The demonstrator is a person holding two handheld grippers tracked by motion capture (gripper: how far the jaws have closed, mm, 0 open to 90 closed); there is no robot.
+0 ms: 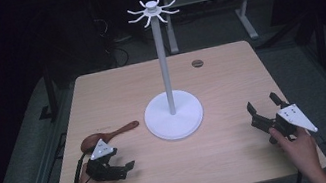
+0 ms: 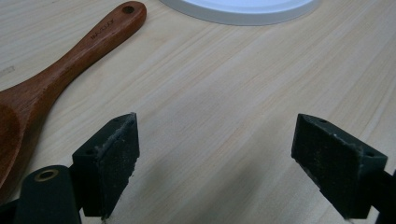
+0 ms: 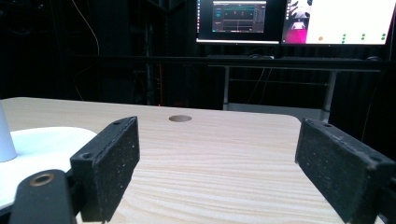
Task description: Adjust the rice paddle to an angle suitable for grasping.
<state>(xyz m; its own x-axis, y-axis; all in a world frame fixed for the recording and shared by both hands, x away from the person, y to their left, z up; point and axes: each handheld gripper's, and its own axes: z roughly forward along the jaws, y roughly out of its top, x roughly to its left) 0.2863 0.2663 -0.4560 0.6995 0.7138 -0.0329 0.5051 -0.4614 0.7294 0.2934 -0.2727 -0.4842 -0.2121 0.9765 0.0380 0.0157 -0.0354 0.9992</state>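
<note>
Approach stage is what the frames are suggesting, with nothing picked up so far. The long brown wooden spoon (image 1: pixel 108 135) is lying flat on the pale wooden table (image 1: pixel 232 150), its bowl toward the near-left edge and its handle end, pierced by a small hole, pointing at the round white base of the tall white hook stand (image 1: pixel 173 115), near it but apart. The left gripper (image 1: pixel 123 168) is sitting low just beside the spoon's bowl, jaws spread and empty over bare wood. The right gripper (image 1: pixel 264 104) is resting well apart at the right, jaws likewise spread with nothing between them. The likely aim, hanging the spoon on the stand's top hooks (image 1: pixel 153 11), is only a guess. The next move is calling for the left jaws to swing over the handle, straddle it squarely and close.
</note>
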